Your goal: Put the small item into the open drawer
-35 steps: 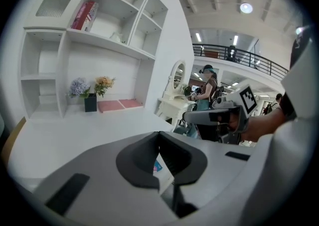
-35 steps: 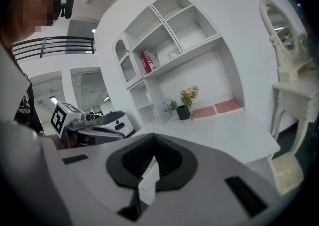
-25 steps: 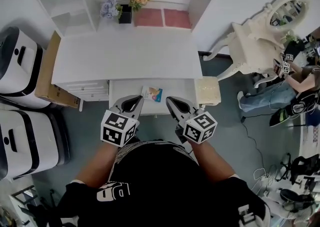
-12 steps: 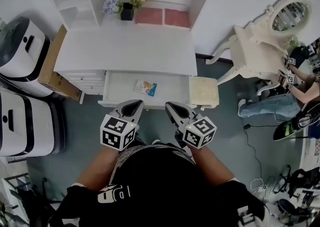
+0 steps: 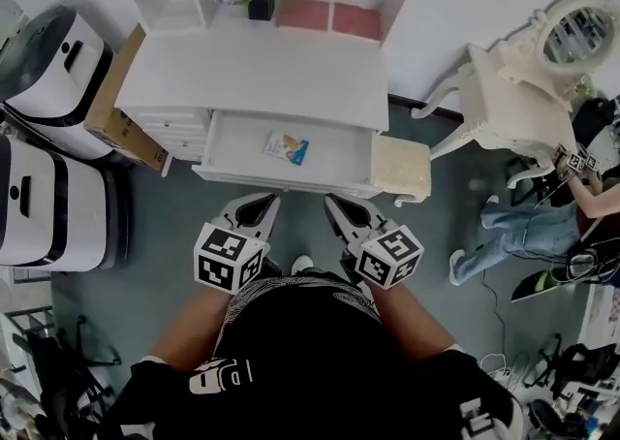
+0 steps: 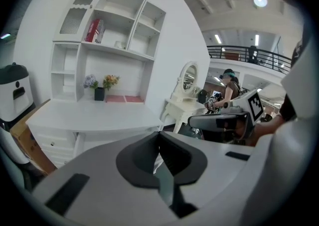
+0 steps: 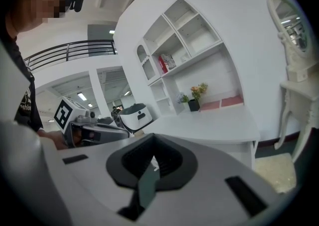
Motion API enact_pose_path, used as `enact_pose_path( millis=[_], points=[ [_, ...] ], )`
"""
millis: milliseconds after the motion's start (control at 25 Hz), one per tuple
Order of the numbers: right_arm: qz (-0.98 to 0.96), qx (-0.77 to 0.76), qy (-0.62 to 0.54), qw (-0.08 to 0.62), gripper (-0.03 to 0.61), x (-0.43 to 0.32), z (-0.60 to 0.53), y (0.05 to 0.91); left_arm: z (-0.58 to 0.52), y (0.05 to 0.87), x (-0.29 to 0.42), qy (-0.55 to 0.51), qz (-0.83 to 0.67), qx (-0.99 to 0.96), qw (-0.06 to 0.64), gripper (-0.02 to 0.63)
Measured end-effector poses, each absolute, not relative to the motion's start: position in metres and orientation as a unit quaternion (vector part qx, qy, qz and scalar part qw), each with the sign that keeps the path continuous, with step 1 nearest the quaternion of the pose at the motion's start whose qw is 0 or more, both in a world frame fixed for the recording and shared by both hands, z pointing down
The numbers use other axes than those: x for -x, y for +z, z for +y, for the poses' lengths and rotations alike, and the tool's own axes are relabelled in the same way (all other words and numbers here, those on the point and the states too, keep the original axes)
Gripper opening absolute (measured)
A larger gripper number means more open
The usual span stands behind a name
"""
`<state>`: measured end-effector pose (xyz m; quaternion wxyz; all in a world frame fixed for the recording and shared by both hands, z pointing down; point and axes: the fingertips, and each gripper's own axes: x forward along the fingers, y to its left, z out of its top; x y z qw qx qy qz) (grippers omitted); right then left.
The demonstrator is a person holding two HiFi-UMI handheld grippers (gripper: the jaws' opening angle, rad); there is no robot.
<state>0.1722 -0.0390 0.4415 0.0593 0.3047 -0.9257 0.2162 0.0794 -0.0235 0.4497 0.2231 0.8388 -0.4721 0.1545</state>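
Observation:
A small colourful packet (image 5: 287, 147) lies flat inside the open white drawer (image 5: 232, 172) that is pulled out from under the white desk (image 5: 262, 70). My left gripper (image 5: 260, 204) and right gripper (image 5: 335, 205) hang side by side over the floor, just short of the drawer's front edge. Both are shut, with nothing between their jaws. In the left gripper view the shut left gripper (image 6: 158, 163) points toward the desk (image 6: 89, 118), and the right gripper (image 6: 219, 120) shows to its side. In the right gripper view the right gripper (image 7: 152, 163) is shut too.
A cream stool (image 5: 400, 169) stands right of the drawer. Two white-and-black appliances (image 5: 48, 186) and a cardboard box (image 5: 121, 113) line the left. A white dressing table with a mirror (image 5: 528, 89) is at the right, with a person (image 5: 581, 186) beside it. A flower pot (image 5: 260, 4) is at the desk's back.
The view has drawn back from the desk: both grippers, which were over the drawer's front, now sit clear of it over the floor. The packet has stayed in the drawer.

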Motion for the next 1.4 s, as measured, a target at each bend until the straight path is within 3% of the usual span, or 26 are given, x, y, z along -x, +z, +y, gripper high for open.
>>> enact_pose_path(
  millis=[1400],
  points=[
    [-0.895,-0.372,0.236,0.067,0.008,-0.101,-0.034,0.440,-0.033,0.441,-0.013,0.185,-0.400,-0.874,0.206,0.014]
  ],
)
